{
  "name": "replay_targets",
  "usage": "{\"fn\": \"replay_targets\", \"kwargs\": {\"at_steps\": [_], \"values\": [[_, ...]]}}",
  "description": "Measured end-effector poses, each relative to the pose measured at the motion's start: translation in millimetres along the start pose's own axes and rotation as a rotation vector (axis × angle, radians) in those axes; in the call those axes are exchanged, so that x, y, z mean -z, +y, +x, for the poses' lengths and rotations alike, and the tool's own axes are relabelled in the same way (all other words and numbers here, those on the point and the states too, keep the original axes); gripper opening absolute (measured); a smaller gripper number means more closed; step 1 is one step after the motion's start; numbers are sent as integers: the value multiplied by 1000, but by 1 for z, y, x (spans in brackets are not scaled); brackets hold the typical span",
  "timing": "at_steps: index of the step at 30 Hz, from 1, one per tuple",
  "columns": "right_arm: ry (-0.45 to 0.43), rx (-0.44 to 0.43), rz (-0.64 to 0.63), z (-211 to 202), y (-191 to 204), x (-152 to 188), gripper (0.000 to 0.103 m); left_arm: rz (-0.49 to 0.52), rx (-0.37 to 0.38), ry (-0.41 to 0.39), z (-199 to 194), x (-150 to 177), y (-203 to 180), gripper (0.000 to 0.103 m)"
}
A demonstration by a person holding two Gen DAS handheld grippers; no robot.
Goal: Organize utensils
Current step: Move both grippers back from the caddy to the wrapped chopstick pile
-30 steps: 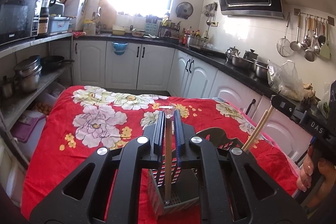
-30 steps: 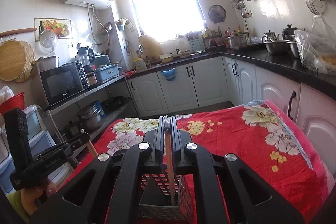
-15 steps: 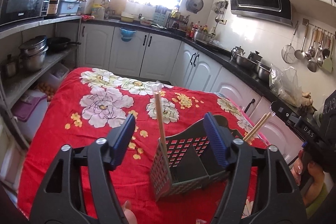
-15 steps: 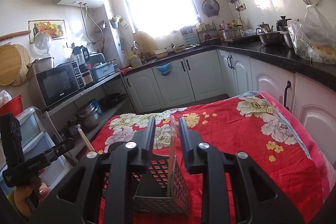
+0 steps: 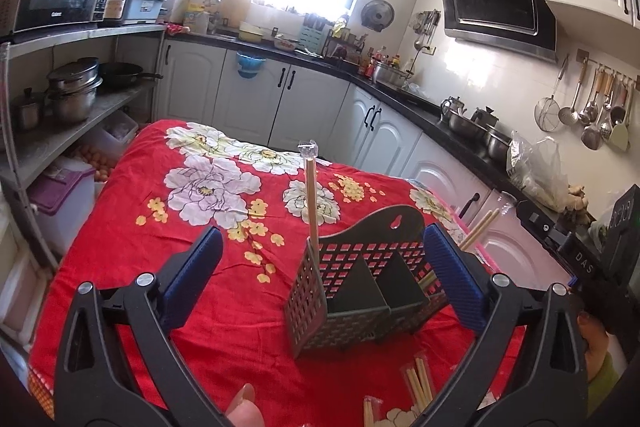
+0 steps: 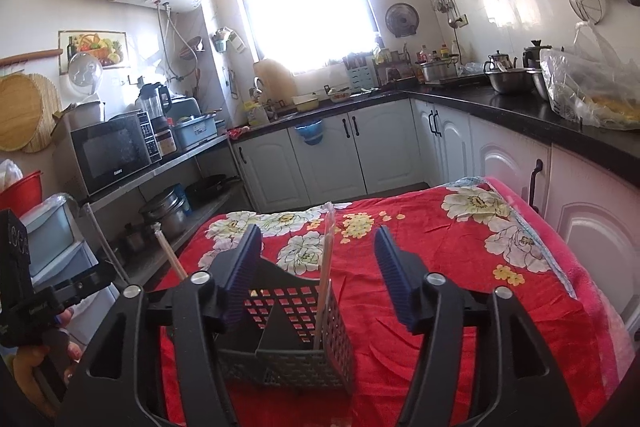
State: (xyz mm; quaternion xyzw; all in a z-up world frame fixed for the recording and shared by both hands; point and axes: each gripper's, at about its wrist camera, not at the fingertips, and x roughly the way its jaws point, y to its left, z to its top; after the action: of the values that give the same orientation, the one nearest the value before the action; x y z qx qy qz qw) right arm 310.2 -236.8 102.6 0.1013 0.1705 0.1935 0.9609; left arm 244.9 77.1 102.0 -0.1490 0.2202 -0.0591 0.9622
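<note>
Chopsticks in a clear plastic sleeve [image 5: 311, 201] stand almost upright in the left corner of the dark grey plastic holder with square holes [image 5: 360, 291]. The holder sits on the red cloth with big white flowers [image 5: 208, 187] that covers the table. A wall inside splits the holder into parts.

The left gripper [image 5: 320, 279] is spread very wide and its jaws are opening. The standing chopsticks and most of the holder are between its blue pads [image 5: 192, 269], but the pads press on nothing.

The right gripper [image 6: 320, 275] is partly spread and its jaws are opening too. A second wrapped pair of chopsticks [image 6: 326, 267] stands in the right part of the holder, between the pads and free of them.

More wooden chopsticks [image 5: 416, 385] lie on the cloth just in front of the holder.
</note>
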Motion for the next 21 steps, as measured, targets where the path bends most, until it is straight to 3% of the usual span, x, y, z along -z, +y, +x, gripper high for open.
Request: {"fn": "replay_targets", "kwargs": {"at_steps": [8, 21], "values": [[19, -13, -45, -23, 13, 16, 69, -18, 2, -8, -23, 17, 4, 93], [123, -57, -93, -43, 36, 52, 71, -39, -9, 24, -50, 46, 14, 93]]}}
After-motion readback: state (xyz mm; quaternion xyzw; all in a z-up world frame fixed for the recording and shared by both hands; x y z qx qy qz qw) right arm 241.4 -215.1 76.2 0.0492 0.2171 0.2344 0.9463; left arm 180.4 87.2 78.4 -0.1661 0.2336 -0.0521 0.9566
